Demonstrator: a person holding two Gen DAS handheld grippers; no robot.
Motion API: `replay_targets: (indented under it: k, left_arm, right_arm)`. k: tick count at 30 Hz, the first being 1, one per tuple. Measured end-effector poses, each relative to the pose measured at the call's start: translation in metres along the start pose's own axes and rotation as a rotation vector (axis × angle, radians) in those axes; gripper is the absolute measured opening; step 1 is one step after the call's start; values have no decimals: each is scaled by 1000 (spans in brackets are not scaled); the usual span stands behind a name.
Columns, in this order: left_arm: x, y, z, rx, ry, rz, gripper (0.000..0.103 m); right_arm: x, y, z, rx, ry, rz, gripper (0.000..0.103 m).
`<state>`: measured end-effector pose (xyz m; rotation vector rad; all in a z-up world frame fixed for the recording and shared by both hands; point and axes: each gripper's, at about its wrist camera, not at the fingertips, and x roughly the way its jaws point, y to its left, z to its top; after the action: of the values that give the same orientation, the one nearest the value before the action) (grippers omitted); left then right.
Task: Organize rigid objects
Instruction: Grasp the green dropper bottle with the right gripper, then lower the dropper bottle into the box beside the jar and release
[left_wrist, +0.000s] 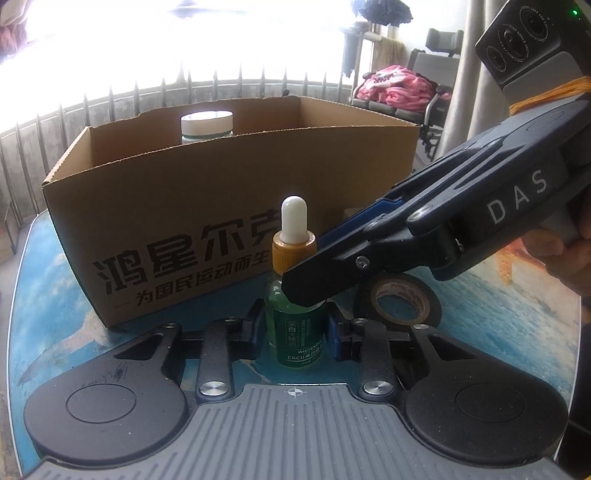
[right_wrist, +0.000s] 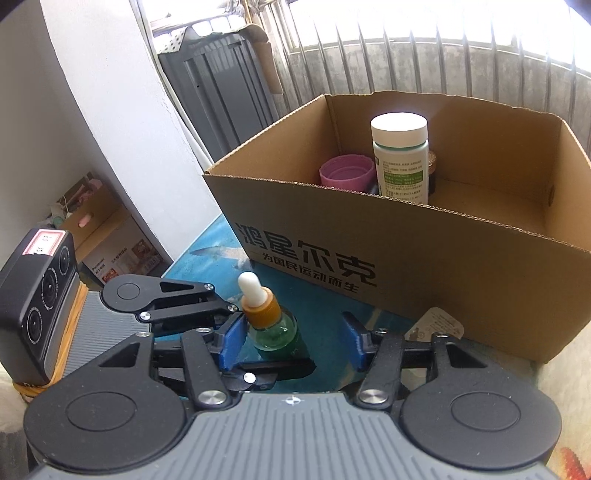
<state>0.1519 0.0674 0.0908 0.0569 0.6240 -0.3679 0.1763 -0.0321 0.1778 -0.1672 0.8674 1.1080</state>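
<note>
The box is matt corrugated cardboard with rough-cut edges; the dropper bottle is glossy green glass with a smooth white rubber-like bulb; the tabletop looks glossy.

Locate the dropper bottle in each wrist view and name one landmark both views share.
Left wrist: dropper bottle stands at centre, between the left gripper fingers, in front of the box.
Right wrist: dropper bottle sits lower centre-left, against the right gripper's left pad.
Shared landmark: the cardboard box with black print.

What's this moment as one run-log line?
left gripper: shut on dropper bottle; right gripper: open around it; cardboard box: behind
</note>
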Motion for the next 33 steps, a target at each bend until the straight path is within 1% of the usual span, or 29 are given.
replay_targets:
  k: [1, 3, 5, 8, 10, 12, 15, 18, 20, 23, 25, 28, 30, 33]
  left_arm:
    - [0, -1, 0, 5, 2, -1, 31]
    - [0, -4, -1, 30, 3, 2, 31]
    - [0, -8, -2, 46, 0, 13, 31]
    - [-2, -8, -2, 28, 3, 1, 31]
    - [-7, -13, 2, 60, 5, -2, 31]
    - [-15, -18, 9, 83, -1, -6, 31]
    - [-27, -21, 32, 102, -22, -25, 31]
    - [-31, -22, 66, 124, -49, -50, 31]
    - [-28, -21, 95, 150, -68, -77, 31]
    - [-11, -16, 132, 188, -66, -125, 31]
    - [9, -14, 153, 209, -44, -138, 31]
    - [42, -8, 179, 227, -4, -131, 31]
    - [66, 1, 193, 235, 43, -138, 31]
    - [98, 13, 203, 279, 111, -133, 31]
  right_arm:
    - [1, 1, 0, -11, 0, 16, 43]
    - [1, 5, -3, -36, -10, 25, 34]
    - [1, 12, -7, -71, -17, 18, 33]
    - [-3, 13, -10, -59, -29, 19, 33]
    - [-9, 12, -10, -38, -30, 29, 33]
    - [-21, 14, -8, -42, -53, 34, 33]
    - [-45, 18, 1, -63, -98, 31, 33]
    - [-71, 18, 23, -88, -145, 2, 32]
    - [-86, 12, 42, -91, -185, -28, 32]
    - [-98, -2, 67, -102, -217, -85, 32]
    - [-95, -15, 84, -92, -211, -118, 33]
    - [-80, -44, 113, -41, -206, -155, 33]
    - [-63, -68, 130, 21, -198, -171, 33]
    - [-37, -103, 142, 119, -193, -171, 33]
